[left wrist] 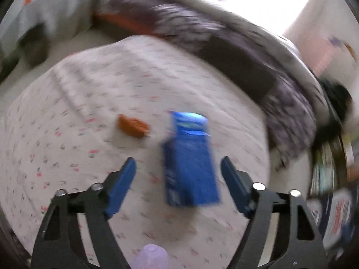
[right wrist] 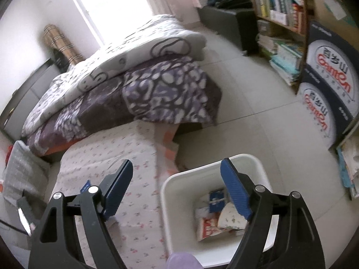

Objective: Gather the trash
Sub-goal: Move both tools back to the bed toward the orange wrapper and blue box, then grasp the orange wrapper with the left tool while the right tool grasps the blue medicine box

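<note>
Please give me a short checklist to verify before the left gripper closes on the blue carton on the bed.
1. Left gripper open wide enough: ok, both fingers stand apart with nothing held.
2. Blue carton between the fingers: ok, it lies centred in the gap.
3. Fingers touching the carton: cannot tell, the left wrist view is blurred.
4. Orange scrap out of the way: ok, it lies apart on the bedsheet.
5. White bin ready: ok, it stands beside the bed and already holds trash.
6. Right gripper free: ok, open and empty.
</note>
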The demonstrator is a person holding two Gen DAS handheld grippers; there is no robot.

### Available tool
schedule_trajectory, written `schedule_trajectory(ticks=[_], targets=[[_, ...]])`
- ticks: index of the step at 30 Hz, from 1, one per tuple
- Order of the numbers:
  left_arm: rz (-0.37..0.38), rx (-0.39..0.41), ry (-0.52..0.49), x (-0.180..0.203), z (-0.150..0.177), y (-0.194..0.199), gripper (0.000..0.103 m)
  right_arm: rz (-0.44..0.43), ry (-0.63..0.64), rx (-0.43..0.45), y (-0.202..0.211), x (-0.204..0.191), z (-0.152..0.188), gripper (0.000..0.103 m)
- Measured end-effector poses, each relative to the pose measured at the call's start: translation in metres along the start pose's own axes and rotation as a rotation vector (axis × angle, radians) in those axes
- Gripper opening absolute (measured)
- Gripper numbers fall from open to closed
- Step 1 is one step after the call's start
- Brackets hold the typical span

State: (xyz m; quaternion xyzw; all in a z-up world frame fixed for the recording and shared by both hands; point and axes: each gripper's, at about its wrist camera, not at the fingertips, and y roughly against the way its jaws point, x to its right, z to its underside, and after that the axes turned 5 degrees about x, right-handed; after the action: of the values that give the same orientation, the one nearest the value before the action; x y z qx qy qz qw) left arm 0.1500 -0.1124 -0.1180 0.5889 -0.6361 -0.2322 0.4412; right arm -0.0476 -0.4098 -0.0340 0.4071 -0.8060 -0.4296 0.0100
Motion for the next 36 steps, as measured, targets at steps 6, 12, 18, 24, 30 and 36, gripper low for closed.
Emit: schedule_trajectory(ticks=[6, 12, 18, 24, 30, 36], targets=[[-0.078, -0.061, 0.126, -0.021, -0.027, -0.046, 0.061, -0.042, 0.042, -0.037, -0.012, -0.029, 0.002, 0.078], [-0.169, -0.105, 0.155, -0.051, -0.05, -0.078, 0.061, -0.064, 0.058, -0.075, -0.025, -0.048, 0.006, 0.078], [-0.198, -0.145, 0.104, -0.047, -0.051, -0.099, 0.058, -0.062, 0.085, -0.101, -0.036, -0.067, 0.013, 0.078], [-0.106, -0.17, 0.013, -0.066, -0.043, -0.091, 0.03, -0.087, 0.136, -0.185, -0.057, -0.095, 0.031, 0.079], [-0.064, -0.183, 0.025, -0.115, -0.049, -0.053, 0.013, -0.141, 0.179, -0.334, -0.094, -0.132, 0.064, 0.079], [-0.066, -0.143, -0.008, -0.136, -0.056, -0.021, 0.013, -0.127, 0.199, -0.365, -0.11, -0.154, 0.088, 0.079]])
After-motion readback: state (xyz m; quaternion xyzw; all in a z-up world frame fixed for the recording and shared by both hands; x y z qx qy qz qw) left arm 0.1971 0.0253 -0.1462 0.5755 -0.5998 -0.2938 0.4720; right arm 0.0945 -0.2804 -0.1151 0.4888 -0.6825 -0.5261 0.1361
